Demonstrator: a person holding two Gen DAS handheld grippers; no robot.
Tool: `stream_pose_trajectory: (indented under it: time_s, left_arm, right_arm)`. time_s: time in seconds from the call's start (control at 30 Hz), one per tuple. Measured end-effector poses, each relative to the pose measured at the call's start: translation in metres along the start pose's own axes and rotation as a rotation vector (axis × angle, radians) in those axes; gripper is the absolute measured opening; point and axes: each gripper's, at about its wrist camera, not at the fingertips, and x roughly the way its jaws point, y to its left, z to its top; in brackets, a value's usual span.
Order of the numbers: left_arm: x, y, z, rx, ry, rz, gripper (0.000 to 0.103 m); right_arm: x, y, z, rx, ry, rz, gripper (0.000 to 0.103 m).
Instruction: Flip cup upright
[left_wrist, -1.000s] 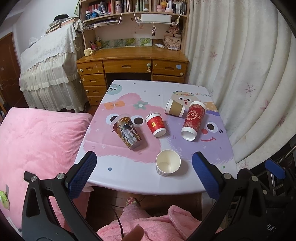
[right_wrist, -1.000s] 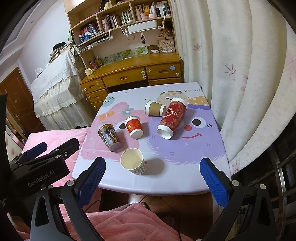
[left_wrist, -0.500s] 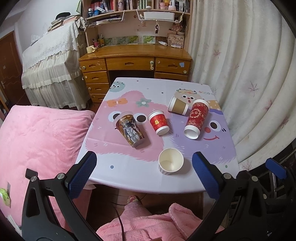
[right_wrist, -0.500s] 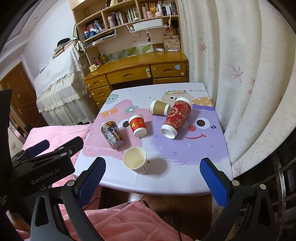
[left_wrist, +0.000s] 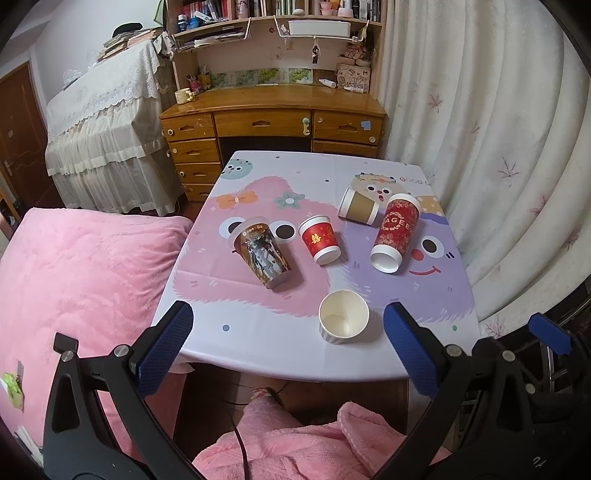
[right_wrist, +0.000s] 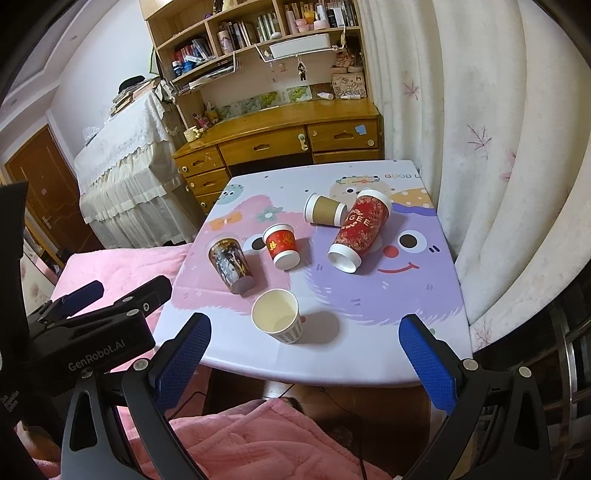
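Observation:
Several paper cups are on a small table with a cartoon cloth (left_wrist: 258, 332) (right_wrist: 369, 332). A white cup (left_wrist: 343, 316) (right_wrist: 276, 315) stands upright near the front edge. Lying on their sides are a dark picture cup (left_wrist: 261, 252) (right_wrist: 229, 265), a small red cup (left_wrist: 319, 240) (right_wrist: 280, 246), a brown cup (left_wrist: 359, 206) (right_wrist: 325, 209) and a tall red patterned cup (left_wrist: 394, 232) (right_wrist: 359, 229). My left gripper (left_wrist: 286, 347) is open and empty, in front of the table. My right gripper (right_wrist: 306, 354) is open and empty, also short of the front edge.
A pink bed (left_wrist: 74, 280) lies left of the table. A white curtain (left_wrist: 498, 147) hangs right of it. A wooden desk with drawers (left_wrist: 273, 122) and shelves stands behind. A pink robe (left_wrist: 295, 443) is below the grippers.
Both views have pulled back and up slightly from the table. The cups have not moved and both grippers stay open.

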Motion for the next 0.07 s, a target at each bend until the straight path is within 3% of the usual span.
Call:
stream_pose_trajectory:
  time_s: [0.07]
  left_arm:
    - [0.0029,0.0018,-0.0006,-0.005,0.008,-0.002,0.102]
  right_arm:
    - [0.0044,-0.0025,0.0007,-0.006,0.012,0.005,0.103]
